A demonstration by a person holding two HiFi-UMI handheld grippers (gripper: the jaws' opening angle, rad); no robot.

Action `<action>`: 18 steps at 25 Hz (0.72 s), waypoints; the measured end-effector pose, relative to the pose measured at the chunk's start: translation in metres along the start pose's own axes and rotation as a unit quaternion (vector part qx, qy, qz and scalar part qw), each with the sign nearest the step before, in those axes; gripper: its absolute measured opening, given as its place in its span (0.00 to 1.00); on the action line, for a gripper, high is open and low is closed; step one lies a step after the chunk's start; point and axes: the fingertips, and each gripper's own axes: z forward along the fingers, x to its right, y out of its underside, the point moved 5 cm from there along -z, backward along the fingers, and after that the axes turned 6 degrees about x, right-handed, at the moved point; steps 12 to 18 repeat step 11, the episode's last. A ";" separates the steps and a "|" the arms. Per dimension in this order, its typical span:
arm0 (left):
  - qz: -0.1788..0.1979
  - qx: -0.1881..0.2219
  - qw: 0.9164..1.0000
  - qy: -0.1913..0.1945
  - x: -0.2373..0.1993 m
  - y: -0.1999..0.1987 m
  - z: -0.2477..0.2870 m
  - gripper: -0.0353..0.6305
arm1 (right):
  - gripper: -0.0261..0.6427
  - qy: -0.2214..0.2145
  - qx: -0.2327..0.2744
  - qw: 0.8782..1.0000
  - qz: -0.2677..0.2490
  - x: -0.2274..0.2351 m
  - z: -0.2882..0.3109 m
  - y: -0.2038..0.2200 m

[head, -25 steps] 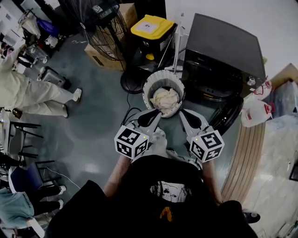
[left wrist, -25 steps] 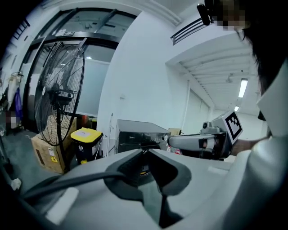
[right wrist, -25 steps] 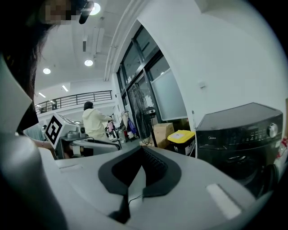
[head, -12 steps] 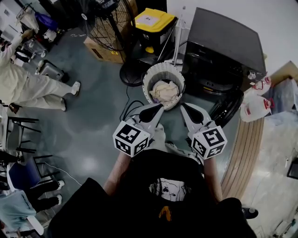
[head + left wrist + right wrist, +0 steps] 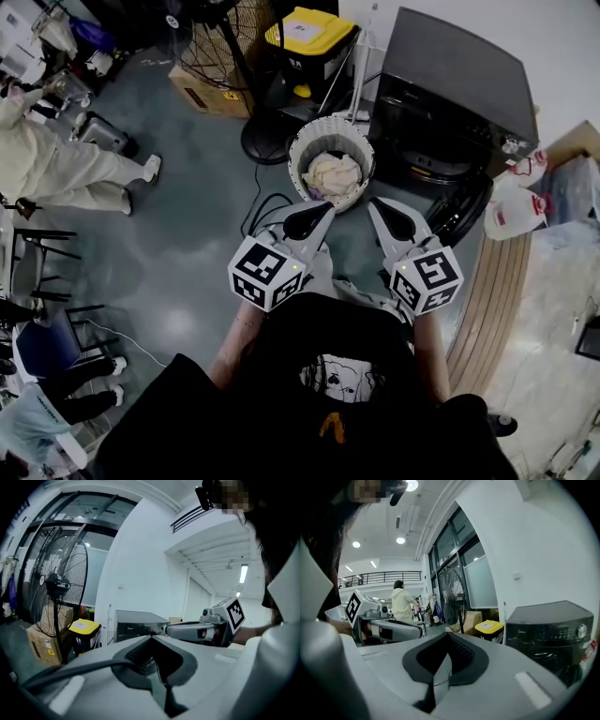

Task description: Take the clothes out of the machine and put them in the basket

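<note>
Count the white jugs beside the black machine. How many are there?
2. The nearer jug stands to the right of the machine. The farther jug sits just behind the nearer one. Others may be hidden.

I see a basket (image 5: 298,157) of white ribbed plastic, and the clothes (image 5: 332,172) in it are pale, crumpled cloth. The machine (image 5: 459,80) has a dark, smooth, matt casing. The grey floor (image 5: 187,253) shines dully, and the fan (image 5: 217,42) is thin metal wire.
</note>
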 end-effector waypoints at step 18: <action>0.002 -0.004 1.000 -0.008 0.000 -0.002 -0.005 0.06 | 0.07 -0.003 -0.001 1.000 0.002 0.000 0.000 -0.002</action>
